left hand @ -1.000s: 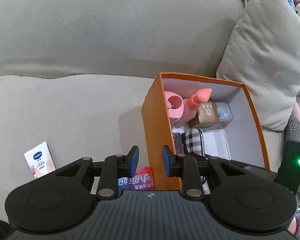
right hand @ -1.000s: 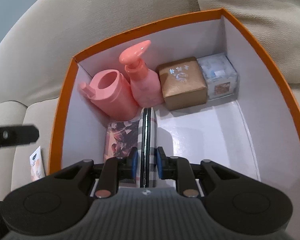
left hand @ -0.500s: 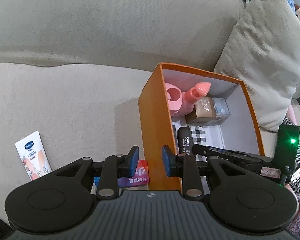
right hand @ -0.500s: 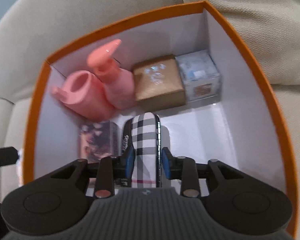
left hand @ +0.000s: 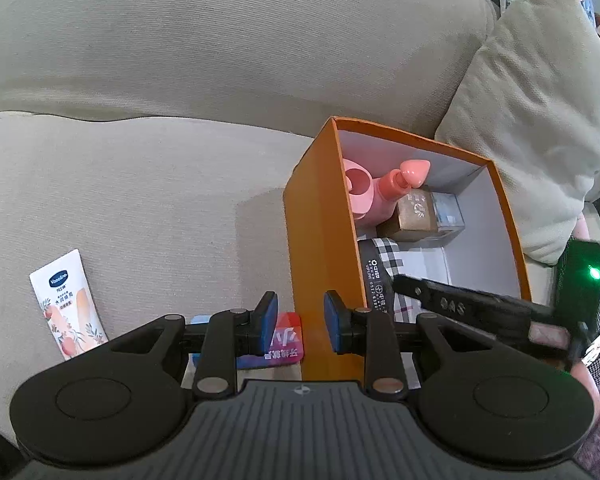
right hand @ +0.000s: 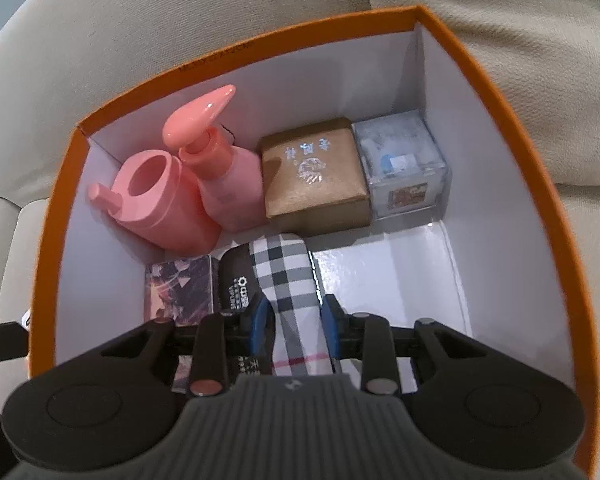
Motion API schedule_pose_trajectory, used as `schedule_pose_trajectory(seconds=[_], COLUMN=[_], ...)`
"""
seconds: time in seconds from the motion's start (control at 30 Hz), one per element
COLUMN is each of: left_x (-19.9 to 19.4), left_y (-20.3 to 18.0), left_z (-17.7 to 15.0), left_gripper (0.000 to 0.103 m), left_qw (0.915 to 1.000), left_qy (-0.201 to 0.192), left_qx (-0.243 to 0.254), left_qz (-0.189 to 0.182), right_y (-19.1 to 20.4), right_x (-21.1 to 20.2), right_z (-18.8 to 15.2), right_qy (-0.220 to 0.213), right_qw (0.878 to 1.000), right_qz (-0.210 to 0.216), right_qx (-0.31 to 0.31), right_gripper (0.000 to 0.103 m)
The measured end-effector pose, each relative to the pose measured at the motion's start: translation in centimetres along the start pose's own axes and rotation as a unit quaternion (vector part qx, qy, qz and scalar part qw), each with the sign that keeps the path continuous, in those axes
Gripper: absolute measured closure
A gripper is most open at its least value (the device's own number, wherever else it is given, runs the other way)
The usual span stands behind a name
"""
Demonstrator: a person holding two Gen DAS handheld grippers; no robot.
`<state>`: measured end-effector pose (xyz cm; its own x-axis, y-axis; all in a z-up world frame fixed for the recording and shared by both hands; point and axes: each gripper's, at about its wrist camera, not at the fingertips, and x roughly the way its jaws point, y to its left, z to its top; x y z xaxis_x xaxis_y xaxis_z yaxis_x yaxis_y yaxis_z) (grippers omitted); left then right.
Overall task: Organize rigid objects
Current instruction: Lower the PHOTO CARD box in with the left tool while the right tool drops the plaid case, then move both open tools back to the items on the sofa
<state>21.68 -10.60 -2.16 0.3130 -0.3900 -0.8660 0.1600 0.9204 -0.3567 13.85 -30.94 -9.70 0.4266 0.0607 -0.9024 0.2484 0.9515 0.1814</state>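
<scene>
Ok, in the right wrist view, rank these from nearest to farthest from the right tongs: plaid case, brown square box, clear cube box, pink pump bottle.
1. Black-and-white plaid case: between the right tongs.
2. Brown square paper box: just beyond the case, back row.
3. Pink pump bottle to its left and clear plastic cube box to its right: too close to call.
</scene>
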Motion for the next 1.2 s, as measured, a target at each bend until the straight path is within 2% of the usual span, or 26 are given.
schedule_pose_trajectory(seconds=[0.13, 0.23, 0.27, 0.4, 0.67, 0.87, 0.97, 1.13, 1.2], left_x=[-0.1, -0.3, -0.3, -0.7, -1.6, -4.0, -6.2, -9.8, -10.7], left_y=[0.1, 0.3, 0.3, 0.6, 0.5, 1.3, 2.3, 5.5, 6.9], left_z=[-0.2, -0.4, -0.4, -0.5, -0.8, -1.9, -2.7, -4.3, -5.0], left_gripper=[0.071, 0.071, 0.071, 0.071, 0.071, 0.071, 0.071, 0.071, 0.071], left_qw=[1.0, 1.0, 1.0, 1.0, 0.9999, 0.9996, 0.9988, 0.997, 0.9965], left_qy=[0.0, 0.0, 0.001, -0.002, -0.008, -0.026, -0.047, -0.076, -0.081], left_qx=[-0.005, -0.007, -0.008, -0.008, 0.006, 0.011, 0.011, -0.009, -0.019], left_qz=[0.001, 0.0, -0.001, 0.0, 0.0, -0.004, -0.007, 0.003, 0.008], right_y=[0.7, 0.5, 0.6, 1.2, 1.5, 4.3, 6.1, 10.1, 11.9], right_x=[-1.2, -0.9, -0.8, -0.2, -0.2, -3.8, -6.6, -11.4, -12.4], right_z=[-1.7, -3.0, -3.3, -3.2, -3.3, -3.9, -4.6, -6.7, -7.6], right_qy=[0.016, 0.038, 0.041, 0.057, 0.045, -0.004, -0.049, -0.145, -0.167], right_qw=[1.0, 0.999, 0.999, 0.998, 0.999, 0.999, 0.997, 0.985, 0.98], right_qz=[0.007, 0.015, 0.009, -0.001, -0.009, -0.006, 0.014, 0.058, 0.069], right_qx=[-0.019, -0.02, -0.024, -0.019, -0.015, -0.044, -0.056, -0.077, -0.086], right_gripper=[0.068, 0.058, 0.058, 0.065, 0.064, 0.064, 0.064, 0.064, 0.063])
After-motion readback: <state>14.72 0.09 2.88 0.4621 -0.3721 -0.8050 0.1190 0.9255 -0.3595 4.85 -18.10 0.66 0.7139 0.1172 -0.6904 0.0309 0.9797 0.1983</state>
